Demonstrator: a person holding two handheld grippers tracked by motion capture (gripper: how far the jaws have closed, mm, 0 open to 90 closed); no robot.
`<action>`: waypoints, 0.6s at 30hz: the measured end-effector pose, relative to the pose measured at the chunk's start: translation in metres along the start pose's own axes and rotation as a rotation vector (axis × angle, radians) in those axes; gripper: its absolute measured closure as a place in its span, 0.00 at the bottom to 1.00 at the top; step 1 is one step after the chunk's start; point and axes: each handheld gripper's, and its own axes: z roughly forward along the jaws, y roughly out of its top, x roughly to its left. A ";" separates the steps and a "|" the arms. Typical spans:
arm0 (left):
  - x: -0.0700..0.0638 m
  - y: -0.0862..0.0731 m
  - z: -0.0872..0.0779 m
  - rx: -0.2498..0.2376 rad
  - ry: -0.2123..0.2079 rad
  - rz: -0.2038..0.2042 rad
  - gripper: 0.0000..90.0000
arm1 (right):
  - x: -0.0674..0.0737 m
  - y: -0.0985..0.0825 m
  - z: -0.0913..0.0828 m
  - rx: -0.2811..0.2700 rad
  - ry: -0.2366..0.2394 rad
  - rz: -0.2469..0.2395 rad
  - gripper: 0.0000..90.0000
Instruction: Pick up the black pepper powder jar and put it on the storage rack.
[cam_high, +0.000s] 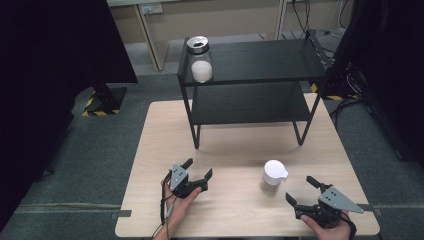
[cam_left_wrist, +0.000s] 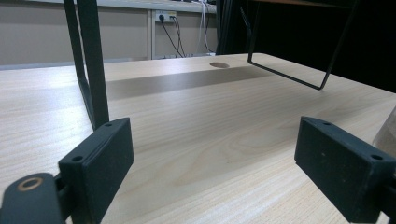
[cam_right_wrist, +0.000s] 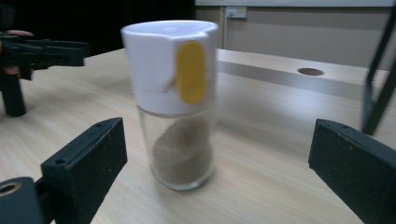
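The glass shaker (cam_high: 273, 177), white-capped and part-filled with brown powder, stands upright on the wooden surface (cam_high: 235, 145), in front of the black shelf rack (cam_high: 250, 80). The right claw (cam_high: 304, 192) sits just beside the shaker, jaws spread wide and clear of the glass. The left claw (cam_high: 198, 170) rests well apart to the left, jaws spread with nothing between them.

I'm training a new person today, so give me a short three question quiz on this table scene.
1. True or false: the white-lidded shaker stands upright on the table.
2. What sits on the black shelf's top level?
3. Which gripper is nearer the shaker: A left, B right?

Key: 1 true. 2 a glass jar with a metal lid and white contents. 3 B; its open jaws face the shaker without touching it.
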 end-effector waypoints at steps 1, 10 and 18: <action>0.000 0.000 0.000 0.000 0.000 0.000 0.13 | 0.001 0.001 0.002 0.003 0.009 -0.004 0.05; -0.001 0.000 0.000 0.001 0.000 0.003 0.13 | 0.003 0.011 0.024 0.032 0.050 -0.039 0.07; -0.001 0.000 0.000 0.001 -0.001 0.009 0.13 | 0.004 0.017 0.045 0.040 0.068 -0.055 0.11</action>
